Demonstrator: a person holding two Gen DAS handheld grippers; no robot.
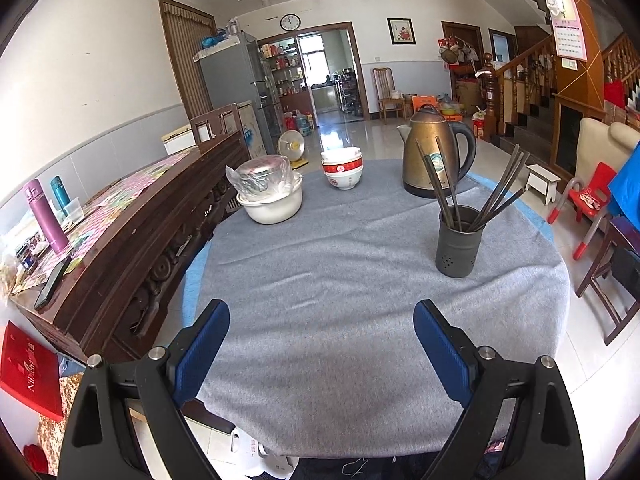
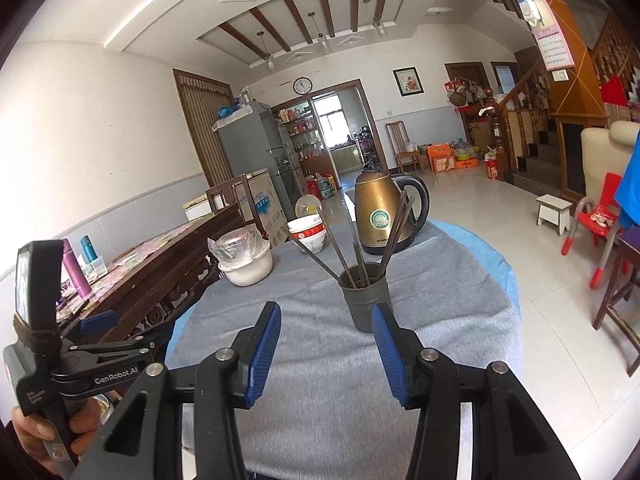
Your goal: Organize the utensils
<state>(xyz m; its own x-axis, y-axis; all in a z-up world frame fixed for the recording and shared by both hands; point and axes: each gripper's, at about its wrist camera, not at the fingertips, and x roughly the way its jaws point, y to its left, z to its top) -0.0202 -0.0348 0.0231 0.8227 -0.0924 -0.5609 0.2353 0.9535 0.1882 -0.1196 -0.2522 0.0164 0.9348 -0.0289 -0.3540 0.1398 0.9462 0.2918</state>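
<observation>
chopsticks [image 1: 476, 184]: dark, thin, maybe metal, splayed upright | holder [image 1: 458, 242]: dark perforated cup | left gripper [image 1: 320, 344], right gripper [image 2: 326, 344]: both spread, empty

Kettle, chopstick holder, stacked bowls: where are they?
Kettle [image 1: 434, 160], left wrist view, on its golden body.
Chopstick holder [image 2: 366, 300], right wrist view, on its dark wall.
Stacked bowls [image 1: 343, 170], left wrist view, on the red band.

A lived-in home, its dining room open to a kitchen. Ahead of the tongs stands a cloth-covered table [image 1: 360, 320] with stacked bowls [image 1: 342, 168] and a kettle [image 1: 434, 152]; beyond are a fridge [image 1: 236, 80], wall clock [image 1: 290, 22] and, to the right, a wooden staircase [image 1: 532, 76].
</observation>
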